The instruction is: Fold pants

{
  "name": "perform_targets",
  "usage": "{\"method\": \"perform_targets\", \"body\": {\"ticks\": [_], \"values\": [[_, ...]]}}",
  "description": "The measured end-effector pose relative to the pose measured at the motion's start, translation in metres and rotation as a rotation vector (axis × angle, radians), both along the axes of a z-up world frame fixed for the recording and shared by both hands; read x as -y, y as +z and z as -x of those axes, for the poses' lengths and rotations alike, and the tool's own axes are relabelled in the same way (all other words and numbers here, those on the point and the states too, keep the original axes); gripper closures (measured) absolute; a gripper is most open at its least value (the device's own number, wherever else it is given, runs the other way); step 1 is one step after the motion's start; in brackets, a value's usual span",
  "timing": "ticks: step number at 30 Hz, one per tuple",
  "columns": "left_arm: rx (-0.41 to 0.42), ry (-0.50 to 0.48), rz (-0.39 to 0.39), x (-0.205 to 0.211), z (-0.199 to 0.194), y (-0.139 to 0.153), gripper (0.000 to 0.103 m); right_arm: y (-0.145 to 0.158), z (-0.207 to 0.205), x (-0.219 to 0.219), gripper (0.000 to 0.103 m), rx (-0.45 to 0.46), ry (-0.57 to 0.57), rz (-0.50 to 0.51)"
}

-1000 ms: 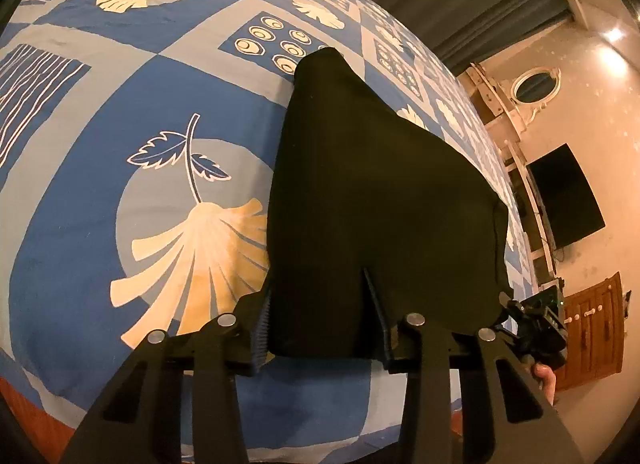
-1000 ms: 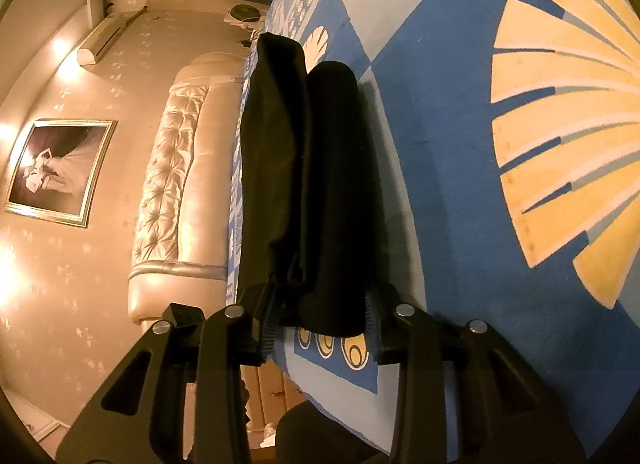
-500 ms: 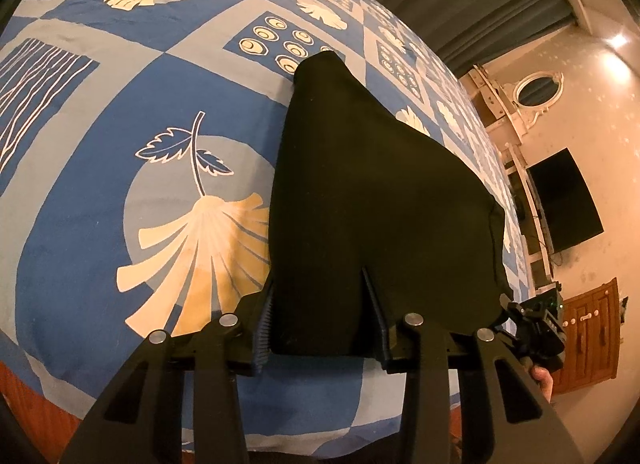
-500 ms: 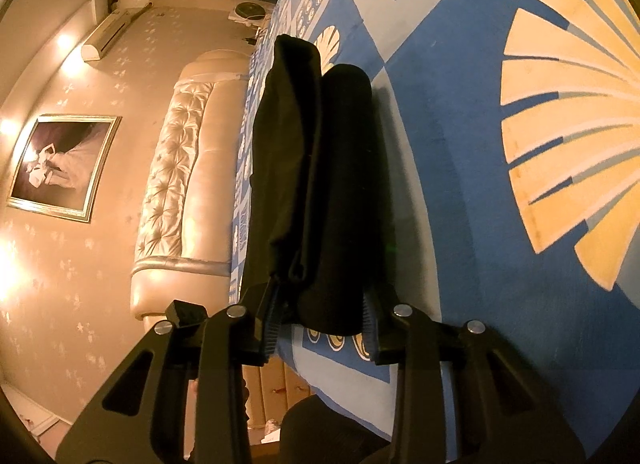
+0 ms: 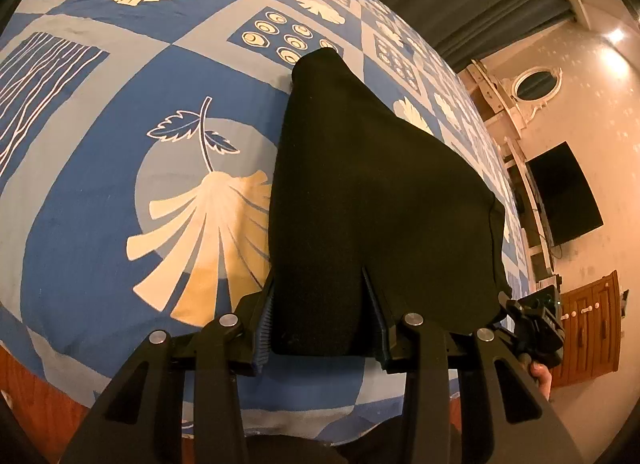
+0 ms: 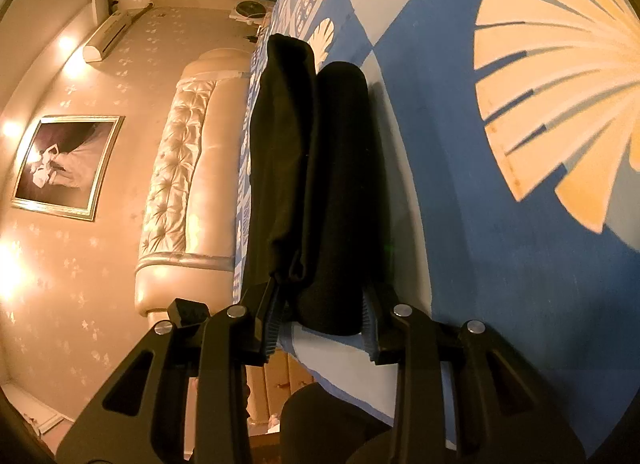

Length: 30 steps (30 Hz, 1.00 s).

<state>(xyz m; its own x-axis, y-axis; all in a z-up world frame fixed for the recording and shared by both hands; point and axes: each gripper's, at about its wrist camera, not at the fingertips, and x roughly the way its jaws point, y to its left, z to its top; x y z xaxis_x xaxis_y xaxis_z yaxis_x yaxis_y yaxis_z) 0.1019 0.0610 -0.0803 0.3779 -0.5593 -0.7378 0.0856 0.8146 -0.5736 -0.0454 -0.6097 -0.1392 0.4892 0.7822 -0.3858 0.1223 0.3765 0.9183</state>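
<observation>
The black pants (image 5: 372, 192) are folded into a thick bundle on the blue patterned bedspread (image 5: 100, 136). My left gripper (image 5: 320, 316) has its two fingers around the bundle's near edge and grips it. The right gripper's body (image 5: 536, 320) shows at the bundle's far right corner. In the right wrist view the pants (image 6: 316, 184) appear edge-on as stacked folded layers. My right gripper (image 6: 320, 312) is closed on that end of the folded stack, just above the bedspread (image 6: 500, 264).
The bed's near edge with a wooden side (image 5: 36, 392) runs below the left gripper. A padded headboard (image 6: 180, 184) and framed picture (image 6: 64, 168) are seen past the bed. A wall TV (image 5: 564, 192) and wooden cabinet (image 5: 588, 328) stand to the right.
Both grippers have drawn back slightly toward the bed's near edge with the folded pants still held; the bundle's shape is unchanged.
</observation>
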Motion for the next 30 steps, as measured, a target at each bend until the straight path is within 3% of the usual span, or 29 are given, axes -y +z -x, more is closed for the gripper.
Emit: {"method": "perform_targets", "body": {"ticks": [8,15,18,21,26,30], "values": [[-0.005,-0.014,0.010,-0.001,-0.001,-0.003,0.062,-0.007,0.001,0.002,0.070,-0.004,0.003,-0.018],[0.031,-0.038,0.049,-0.009,0.000,-0.002,0.054,0.004,-0.007,0.003,0.046,0.016,0.019,0.054],[0.065,-0.019,0.054,-0.021,-0.006,0.002,0.053,0.006,-0.018,0.010,0.040,0.024,0.000,0.067],[0.084,-0.002,0.063,-0.029,-0.025,0.000,0.045,0.004,-0.040,0.015,0.037,0.027,-0.017,0.059],[0.066,-0.045,0.080,-0.020,-0.072,-0.011,0.045,0.003,-0.084,0.019,0.033,0.028,-0.040,0.051],[0.050,-0.051,0.089,-0.009,-0.104,-0.019,0.044,-0.005,-0.109,0.025,0.030,0.021,-0.072,-0.021]]}}
